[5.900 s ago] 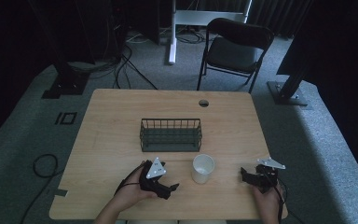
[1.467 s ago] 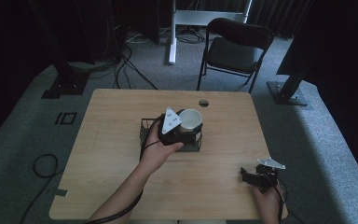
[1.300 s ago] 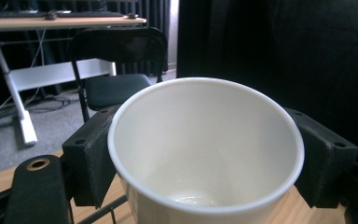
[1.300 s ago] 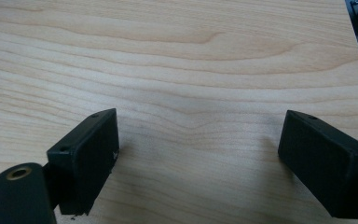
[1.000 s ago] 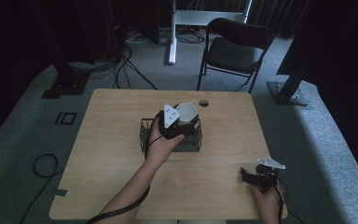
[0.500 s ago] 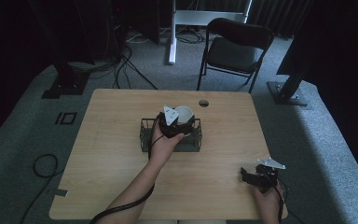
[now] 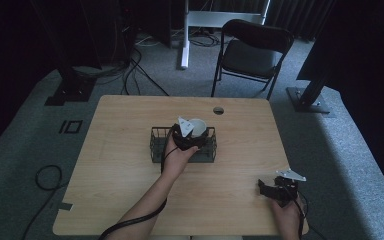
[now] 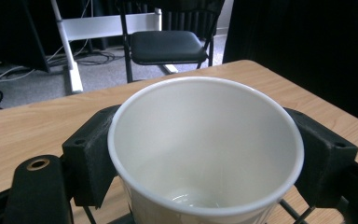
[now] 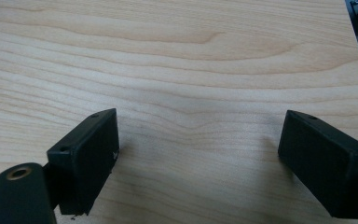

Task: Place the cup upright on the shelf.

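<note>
A white paper cup (image 7: 198, 125) is clamped upright between the jaws of my left gripper (image 7: 191, 135), its lower part down inside the black wire basket (image 7: 156, 148) at the middle of the wooden table (image 7: 125, 117). The left gripper view looks into the cup (image 8: 205, 140), which has nothing in it, and a black pad (image 8: 91, 158) presses on each side. At the table's front right, my right gripper (image 7: 268, 189) rests low over bare wood. Its jaws stand wide apart in the right gripper view (image 9: 198, 163) with nothing between them.
A round cable hole (image 7: 218, 110) sits near the table's far edge. A black folding chair (image 7: 250, 55) stands behind the table. Cables (image 7: 45, 177) lie on the grey carpet at the left, and dark stand bases (image 7: 307, 100) flank the table.
My left gripper has sunk with the cup, from above the basket's rim down into the basket. The right gripper has stayed where it was.
</note>
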Motion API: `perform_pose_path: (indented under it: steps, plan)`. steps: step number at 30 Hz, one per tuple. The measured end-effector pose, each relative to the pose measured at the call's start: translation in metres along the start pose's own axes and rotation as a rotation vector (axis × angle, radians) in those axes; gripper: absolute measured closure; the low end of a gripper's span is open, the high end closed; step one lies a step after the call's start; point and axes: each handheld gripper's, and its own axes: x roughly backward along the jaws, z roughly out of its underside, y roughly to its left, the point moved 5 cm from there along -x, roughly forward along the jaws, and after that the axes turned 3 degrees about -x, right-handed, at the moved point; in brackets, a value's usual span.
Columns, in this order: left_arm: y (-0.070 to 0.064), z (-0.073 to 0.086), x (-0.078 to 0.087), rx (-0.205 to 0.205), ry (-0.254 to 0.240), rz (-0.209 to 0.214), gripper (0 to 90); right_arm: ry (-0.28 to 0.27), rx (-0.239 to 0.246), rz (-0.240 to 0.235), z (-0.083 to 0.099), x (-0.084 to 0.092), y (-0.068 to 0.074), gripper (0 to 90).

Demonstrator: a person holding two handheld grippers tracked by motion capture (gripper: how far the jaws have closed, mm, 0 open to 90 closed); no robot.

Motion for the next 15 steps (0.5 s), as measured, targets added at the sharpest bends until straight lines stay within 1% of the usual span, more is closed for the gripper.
perform_pose_path:
  steps: [4, 5, 11, 14, 15]
  plan:
    - [-0.0005, 0.0007, -0.0005, -0.008, -0.002, -0.002, 20.3, 0.0, 0.0, 0.0, 0.0, 0.0, 0.0, 11.8]
    - [-0.0013, 0.0007, -0.0005, -0.024, 0.0, 0.002, 20.4, 0.0, 0.0, 0.0, 0.0, 0.0, 0.0, 11.8]
    - [-0.004, 0.0014, -0.0005, -0.05, -0.001, -0.002, 20.2, 0.0, 0.0, 0.0, 0.0, 0.0, 0.0, 11.8]
    - [-0.0038, 0.0022, -0.0006, -0.041, -0.004, 0.0, 20.0, 0.0, 0.0, 0.0, 0.0, 0.0, 0.0, 11.8]
    - [-0.0042, 0.0021, -0.0008, -0.025, -0.002, 0.012, 19.8, 0.0, 0.001, 0.0, 0.0, 0.0, 0.0, 11.8]
